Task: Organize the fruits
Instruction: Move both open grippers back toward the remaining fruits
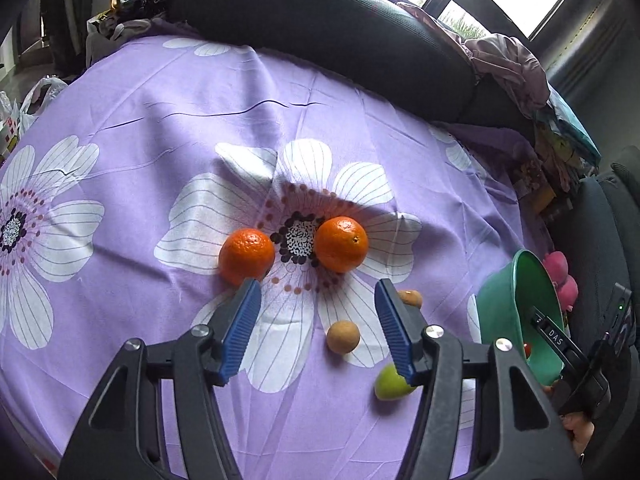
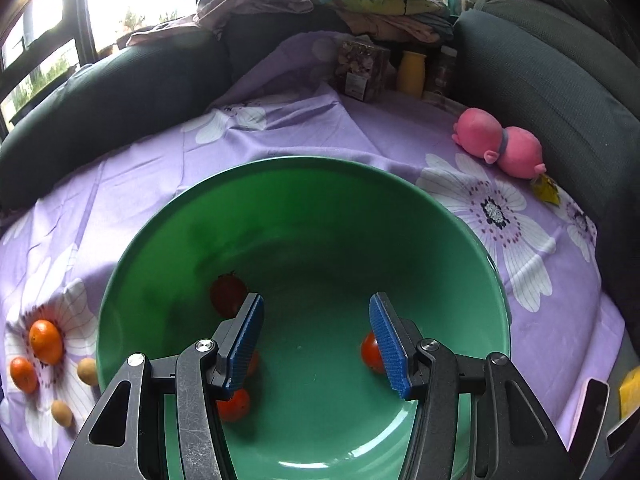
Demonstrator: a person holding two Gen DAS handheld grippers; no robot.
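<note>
A: Fruit check. Two oranges (image 1: 247, 256) (image 1: 341, 244) sit mid-frame on the purple sheet (image 1: 160, 120) in the left view, a small brown fruit (image 1: 343, 337) and a green one (image 1: 390, 383) lower right. Sheet clear to upper left; dark cushion (image 1: 320, 28) bounds the top edge.

B: Jaws?

A: Left gripper (image 1: 316, 304) spread, nothing between, left finger tip over the left orange. Right gripper (image 2: 316, 322) spread too, empty, over the green bowl (image 2: 280, 184).

B: Bowl contents?

A: Small red fruits: one (image 2: 372, 354) right of centre, one (image 2: 236, 406) lower left, a darker one (image 2: 226, 294) on the left wall. Pink plush toy (image 2: 500, 146) upper right.
</note>
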